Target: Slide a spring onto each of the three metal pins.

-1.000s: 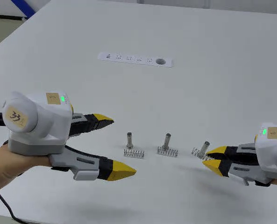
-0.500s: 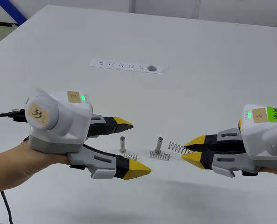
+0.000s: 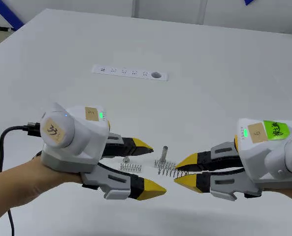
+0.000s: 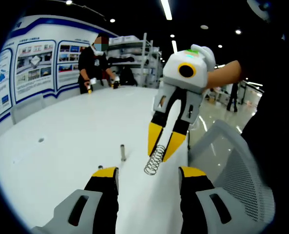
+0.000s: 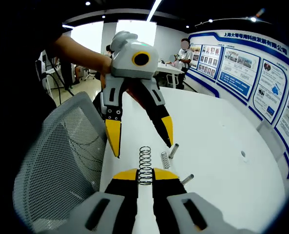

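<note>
The right gripper [image 5: 144, 176] has its fingers drawn narrow on a thin coiled steel spring [image 5: 144, 161]. They pinch it at one end, so the rest sticks out free ahead of the tips at lower centre of the right gripper view. The left gripper [image 4: 148, 171] holds nothing and its fingers are spread wide, facing the right one across the white table [image 3: 210, 98]. A short upright metal pin [image 3: 164, 151] stands near the held spring at lower centre of the head view, and a loose spring [image 3: 130, 167] lies to its left. The held spring looks light, soft and apt to bend or flick away. An end grip with the open coil leading should suit threading.
</note>
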Tool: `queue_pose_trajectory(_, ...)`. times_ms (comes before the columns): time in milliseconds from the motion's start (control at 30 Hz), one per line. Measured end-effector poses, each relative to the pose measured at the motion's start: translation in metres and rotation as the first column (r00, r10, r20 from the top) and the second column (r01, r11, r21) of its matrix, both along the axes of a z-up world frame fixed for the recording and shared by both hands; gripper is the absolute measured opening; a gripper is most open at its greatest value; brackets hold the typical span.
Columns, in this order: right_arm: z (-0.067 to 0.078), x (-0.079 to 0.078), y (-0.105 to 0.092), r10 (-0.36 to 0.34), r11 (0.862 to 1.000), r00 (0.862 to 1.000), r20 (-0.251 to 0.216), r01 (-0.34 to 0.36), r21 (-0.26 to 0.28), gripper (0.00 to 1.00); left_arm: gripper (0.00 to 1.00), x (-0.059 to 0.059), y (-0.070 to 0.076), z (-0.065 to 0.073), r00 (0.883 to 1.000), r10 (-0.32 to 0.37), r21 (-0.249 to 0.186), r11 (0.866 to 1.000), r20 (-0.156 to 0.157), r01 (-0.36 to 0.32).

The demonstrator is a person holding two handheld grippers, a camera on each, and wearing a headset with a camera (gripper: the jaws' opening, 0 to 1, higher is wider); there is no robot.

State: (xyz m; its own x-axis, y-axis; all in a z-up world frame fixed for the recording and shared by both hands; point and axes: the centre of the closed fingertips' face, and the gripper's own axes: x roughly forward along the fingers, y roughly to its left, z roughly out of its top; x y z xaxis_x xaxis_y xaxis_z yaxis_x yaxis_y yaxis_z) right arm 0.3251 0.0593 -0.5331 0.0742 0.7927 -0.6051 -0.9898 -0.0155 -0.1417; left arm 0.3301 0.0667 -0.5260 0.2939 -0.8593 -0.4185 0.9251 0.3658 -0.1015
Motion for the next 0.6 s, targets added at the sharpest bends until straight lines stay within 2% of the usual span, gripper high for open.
queue_pose_trajectory(333,-0.001,-0.013,0.006,0.062,0.998,0.998,0.012,-0.062,-0.015,0.11,0.33,-0.009,-0.005,-0.003,0.999,-0.052,0.019,0.998,-0.001,0.052)
queue_pose_trajectory(600,-0.001,-0.016,0.007,0.076,0.997,0.997,0.007,-0.076,-0.014,0.11,0.22,-0.013,-0.005,-0.007,0.998,-0.065,0.035,0.997,-0.007,0.065)
